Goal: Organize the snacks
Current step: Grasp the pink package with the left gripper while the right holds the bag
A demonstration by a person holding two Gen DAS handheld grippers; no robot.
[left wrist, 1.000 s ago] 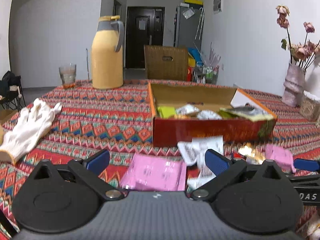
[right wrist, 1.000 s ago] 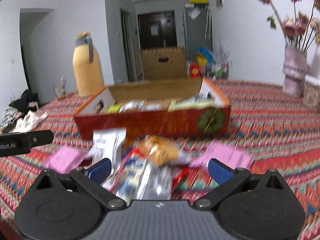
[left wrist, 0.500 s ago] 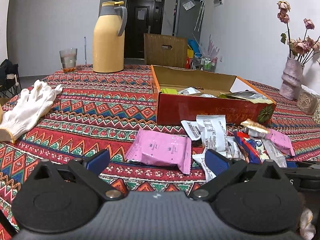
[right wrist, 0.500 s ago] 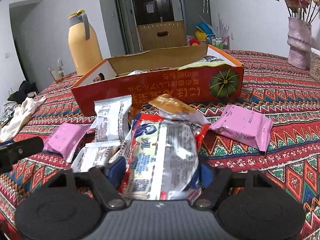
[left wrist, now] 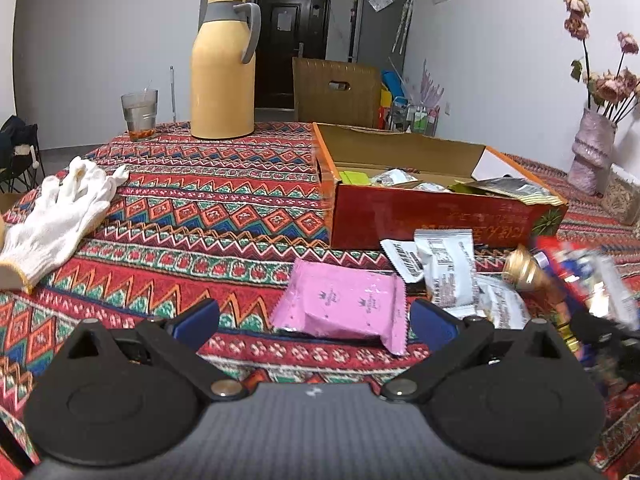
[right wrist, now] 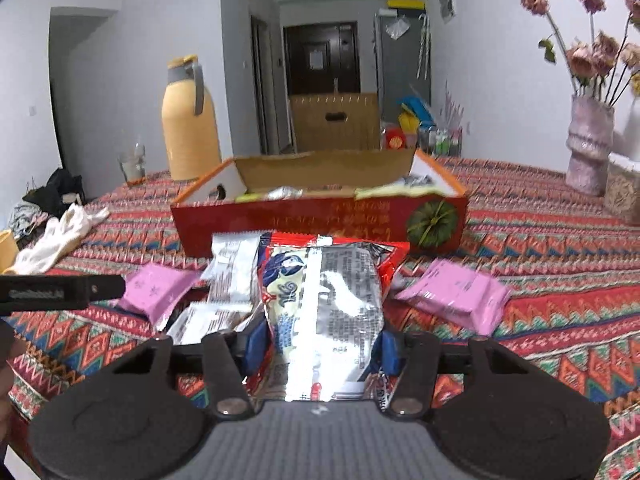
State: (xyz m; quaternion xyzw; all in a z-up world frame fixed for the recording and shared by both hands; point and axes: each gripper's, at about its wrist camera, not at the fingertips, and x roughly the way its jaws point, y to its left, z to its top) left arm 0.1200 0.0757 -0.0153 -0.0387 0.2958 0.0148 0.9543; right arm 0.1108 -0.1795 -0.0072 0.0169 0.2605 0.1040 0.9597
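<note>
In the right wrist view my right gripper (right wrist: 322, 350) has its jaws closing on a red, silver and blue snack packet (right wrist: 326, 292), and its blue pads press the packet's sides. The same packet (left wrist: 588, 280) shows blurred at the right edge of the left wrist view. Beyond it stands an open red cardboard box (right wrist: 320, 222) with several snacks inside. My left gripper (left wrist: 314, 322) is open, its blue pads apart just short of a pink packet (left wrist: 344, 304). White packets (left wrist: 444, 268) and a gold-wrapped snack (left wrist: 524, 270) lie before the box (left wrist: 432, 220).
A second pink packet (right wrist: 456, 294) lies right of the held snack. On the patterned tablecloth (left wrist: 200, 216) are a white glove (left wrist: 60, 212), a glass (left wrist: 139, 114) and a yellow thermos jug (left wrist: 222, 68). A vase of dried flowers (right wrist: 588, 144) stands far right.
The right gripper's jaws closed in from wide apart onto the red and silver packet and lifted it slightly. The left view dipped close to the table and came back; its jaws stayed apart.
</note>
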